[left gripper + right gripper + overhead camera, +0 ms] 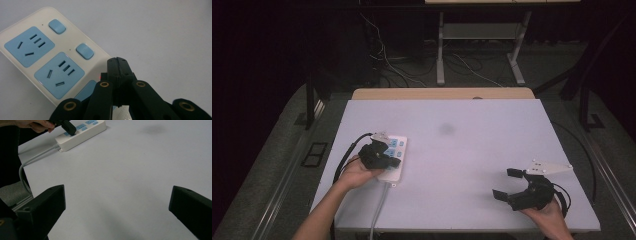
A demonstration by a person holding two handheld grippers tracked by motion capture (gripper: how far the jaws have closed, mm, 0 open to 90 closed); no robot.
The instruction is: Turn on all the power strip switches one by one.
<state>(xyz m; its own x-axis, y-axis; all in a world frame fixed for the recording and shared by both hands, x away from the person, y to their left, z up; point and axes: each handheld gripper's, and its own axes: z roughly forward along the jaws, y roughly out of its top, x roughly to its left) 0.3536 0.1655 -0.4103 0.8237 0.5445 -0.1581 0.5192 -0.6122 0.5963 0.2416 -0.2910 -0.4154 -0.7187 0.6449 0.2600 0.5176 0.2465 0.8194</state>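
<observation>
Near the table's [472, 130] left edge, the left gripper [117, 61], jaws pressed together, tips a white power strip's [396, 157] switch end, while the right gripper [507, 184] hovers wide open, well apart.

Left gripper [117, 62] jaws together, right gripper [117, 205] jaws wide apart

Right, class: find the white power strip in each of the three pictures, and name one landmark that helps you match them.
High view: the power strip lies at the table's left, under the left gripper.
Left gripper view: it fills the left half, its blue sockets facing up, the shut jaws over its near end.
Right gripper view: top left.
Shared landmark: its blue switches.
</observation>
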